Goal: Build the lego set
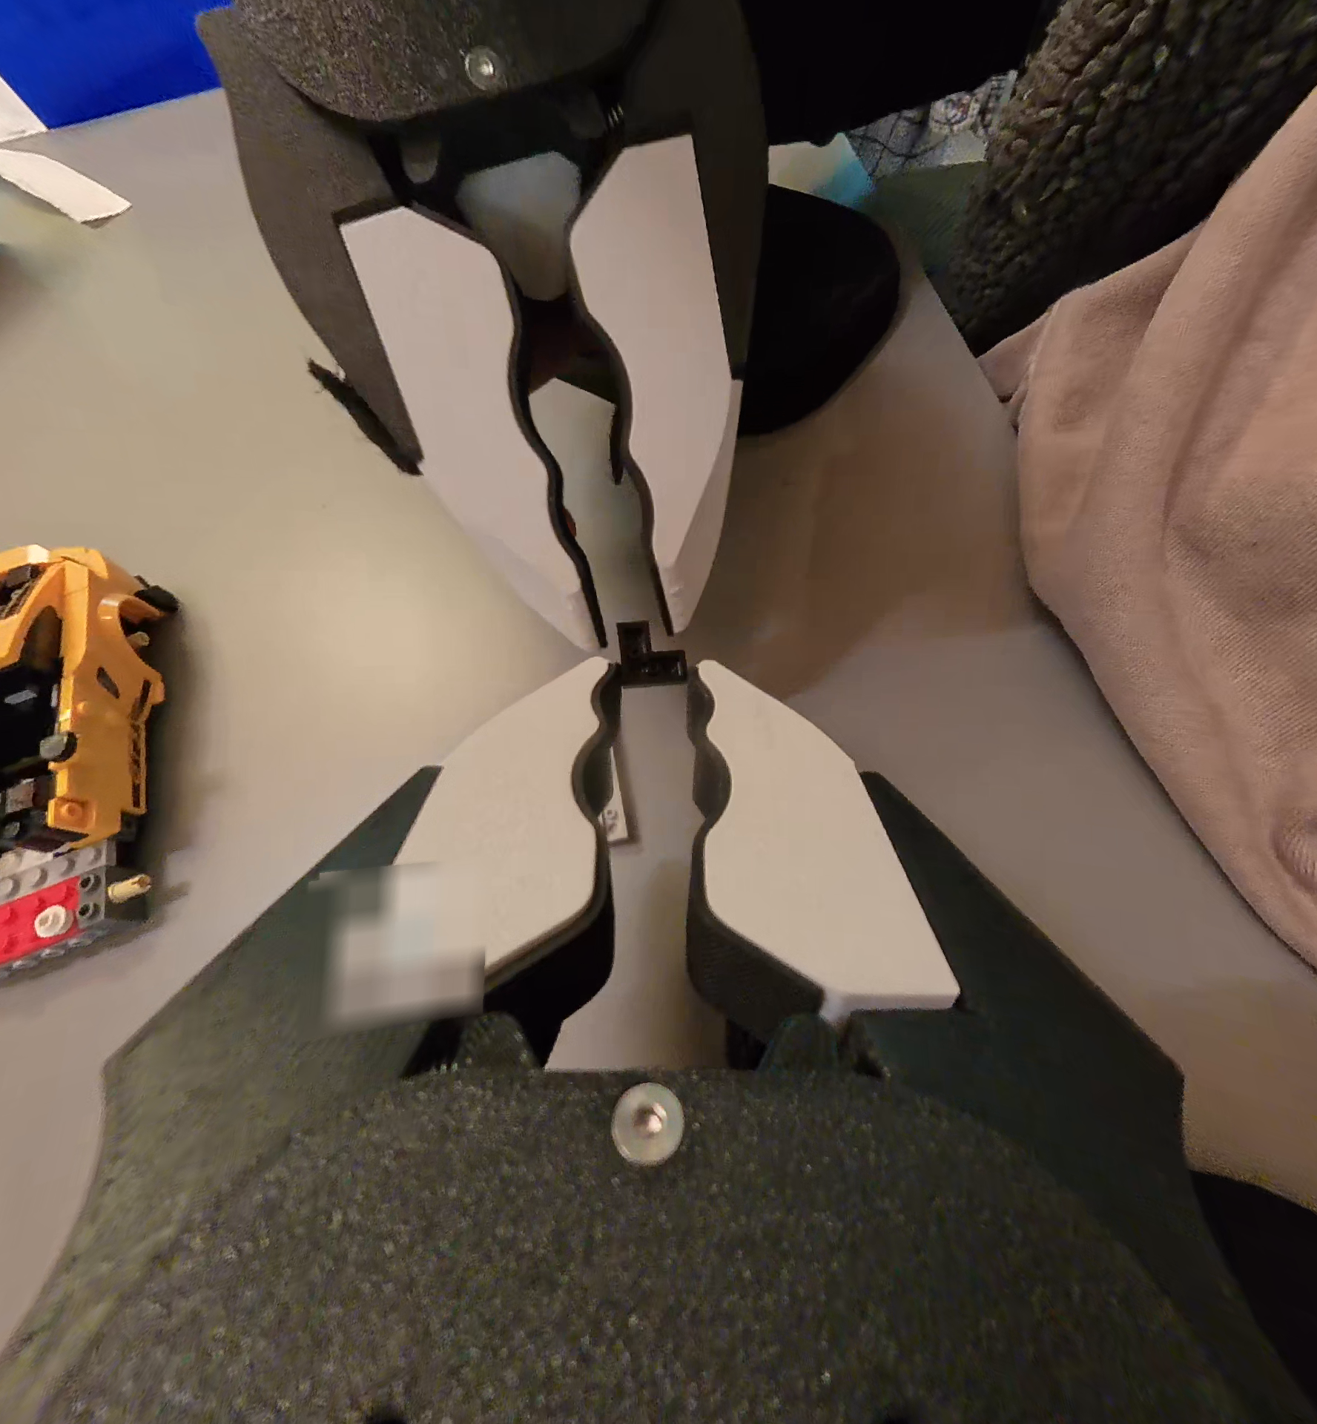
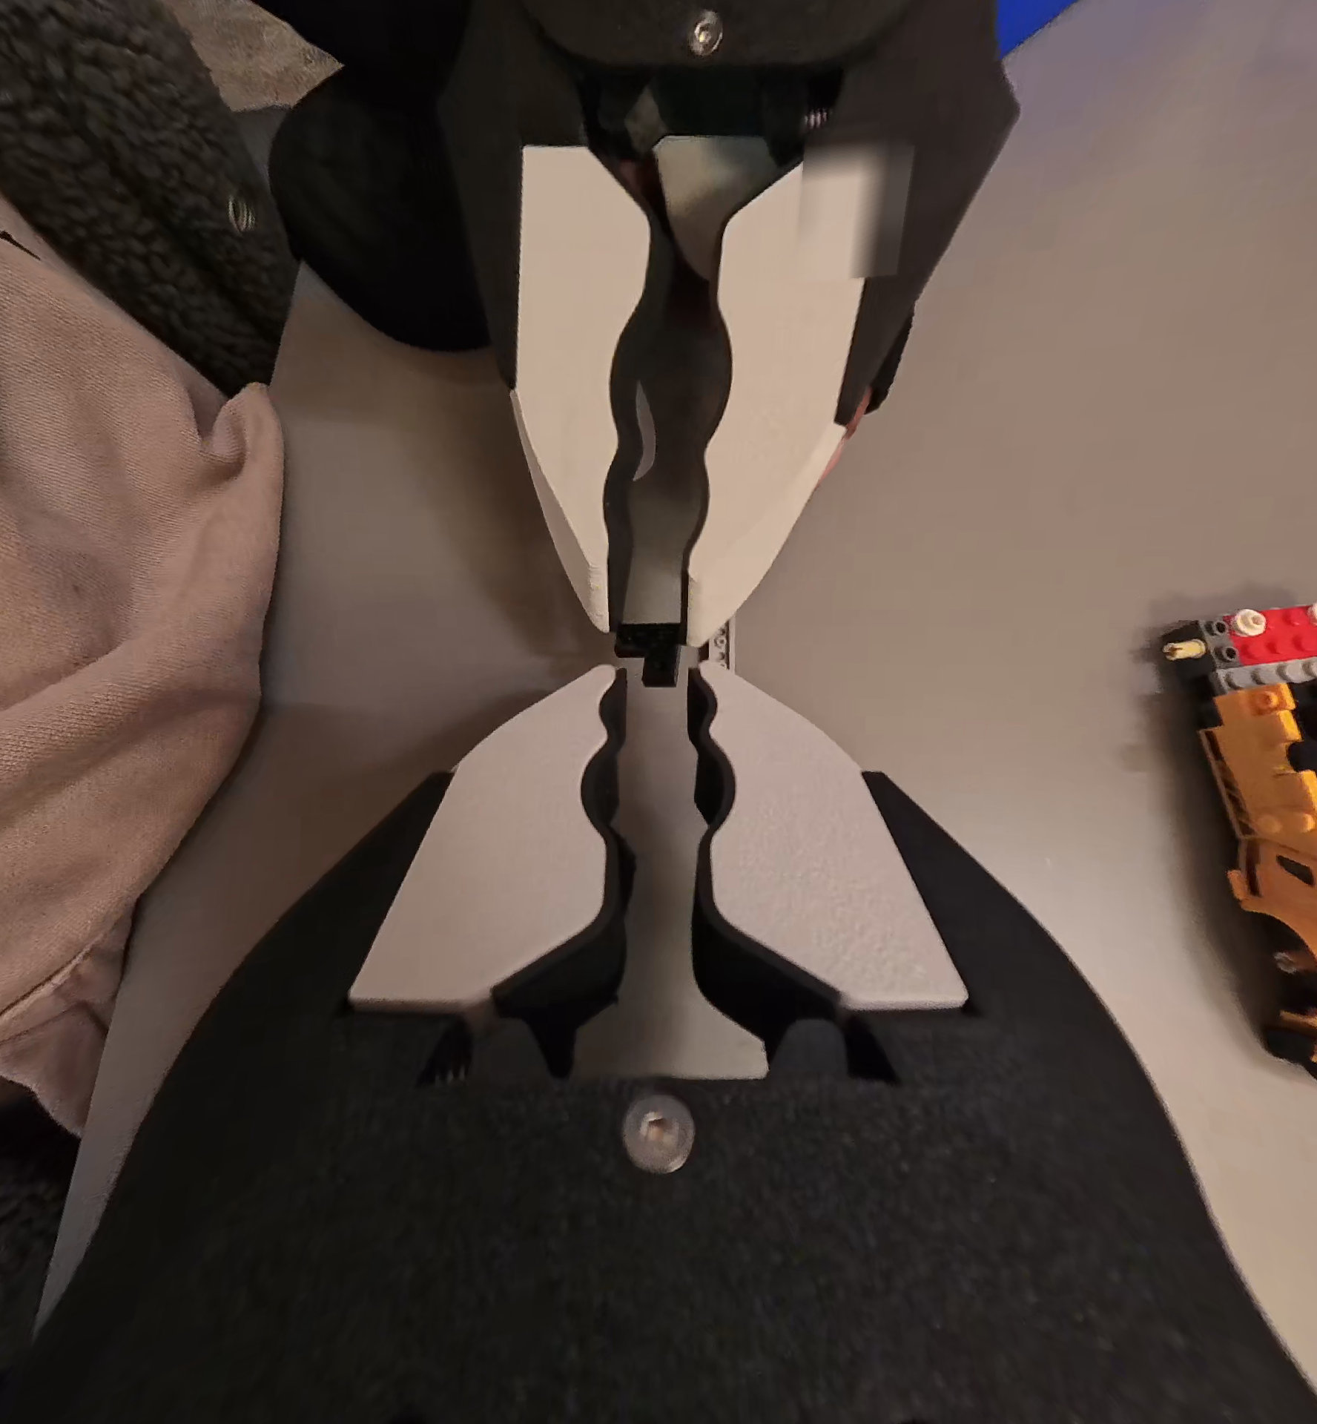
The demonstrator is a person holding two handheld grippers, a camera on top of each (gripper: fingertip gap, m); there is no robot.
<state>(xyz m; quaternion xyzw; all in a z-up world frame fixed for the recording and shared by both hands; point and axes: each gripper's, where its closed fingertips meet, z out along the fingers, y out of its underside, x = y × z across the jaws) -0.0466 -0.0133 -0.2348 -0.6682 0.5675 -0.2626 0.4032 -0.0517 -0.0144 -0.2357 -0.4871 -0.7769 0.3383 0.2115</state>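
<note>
My two grippers meet tip to tip over the grey table (image 1: 255, 431). My left gripper (image 1: 653, 672) is shut on a small black lego piece (image 1: 654, 672), and its far end sticks out toward my right gripper (image 2: 657, 675). The right gripper's fingers close narrowly around that end (image 2: 659, 669). Both grippers show in each view, the other one reaching in from the top. A partly built yellow and black lego car (image 1: 62, 740) with red and grey bricks lies on the table, also in the right wrist view (image 2: 1287, 817). A thin light grey lego plate (image 1: 626, 809) lies under the left fingers.
A person's beige clothing (image 1: 1179, 539) and dark fleece sleeve (image 1: 1148, 154) lie along the table's edge, also in the right wrist view (image 2: 62, 539). White paper scraps (image 1: 39, 177) and a blue object (image 1: 77, 54) sit at the far side of the table. The tips of both grippers are at nearly the same place.
</note>
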